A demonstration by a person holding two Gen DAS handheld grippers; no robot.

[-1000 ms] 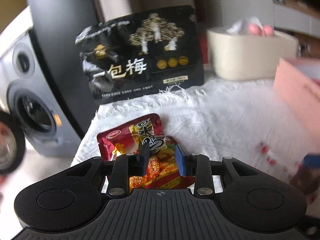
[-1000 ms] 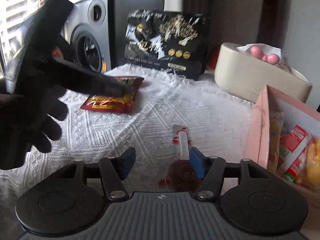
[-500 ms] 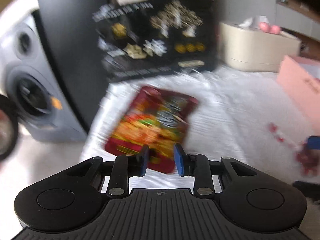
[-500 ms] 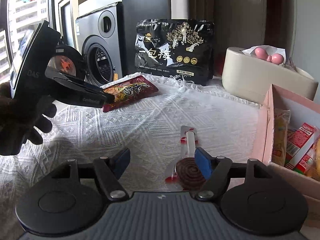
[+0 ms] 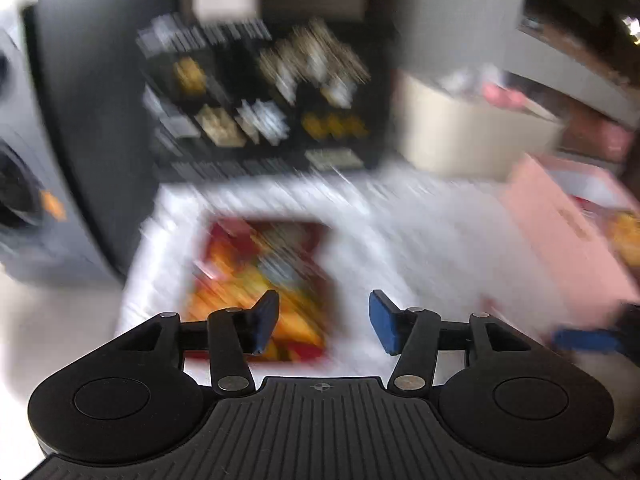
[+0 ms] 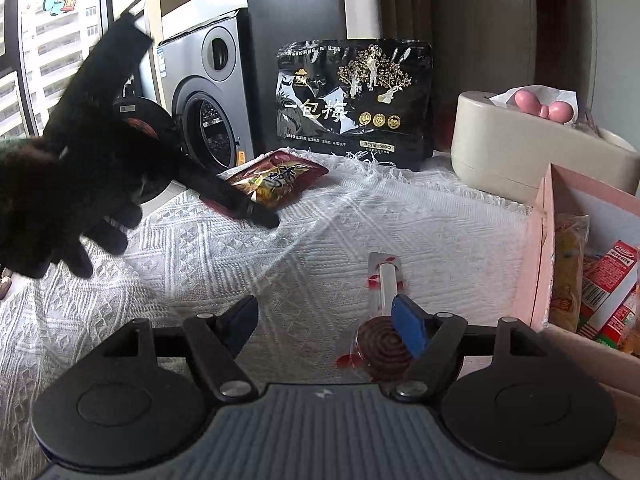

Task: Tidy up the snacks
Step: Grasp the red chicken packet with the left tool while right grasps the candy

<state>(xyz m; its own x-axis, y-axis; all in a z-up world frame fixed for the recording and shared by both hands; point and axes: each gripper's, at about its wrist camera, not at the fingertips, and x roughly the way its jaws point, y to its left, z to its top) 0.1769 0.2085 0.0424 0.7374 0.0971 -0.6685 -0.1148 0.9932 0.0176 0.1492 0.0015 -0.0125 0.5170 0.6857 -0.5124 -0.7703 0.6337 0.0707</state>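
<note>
A red and orange snack packet (image 5: 256, 280) (image 6: 280, 180) lies flat on the white cloth near its far left edge. My left gripper (image 5: 324, 324) hovers just over its near end, jaws opening, with nothing pressed between the pads. The left wrist view is blurred. A spiral lollipop (image 6: 380, 346) in a clear wrapper lies on the cloth under the right finger of my right gripper (image 6: 326, 324). That gripper's jaws are opening too and do not press on the lollipop. The pink box (image 6: 540, 240) (image 5: 560, 236) with several snacks stands at the right.
A large black snack bag (image 6: 356, 108) (image 5: 260, 108) stands upright at the back. A beige tissue box (image 6: 520, 148) sits behind the pink box. A washing machine (image 6: 208, 92) stands beyond the cloth's left edge. A person's dark hand (image 6: 60, 200) holds the left gripper.
The left gripper lifted the red packet, then let it go. The packet now lies flat on the cloth and the left jaws stand much wider. The right jaws widened a little.
</note>
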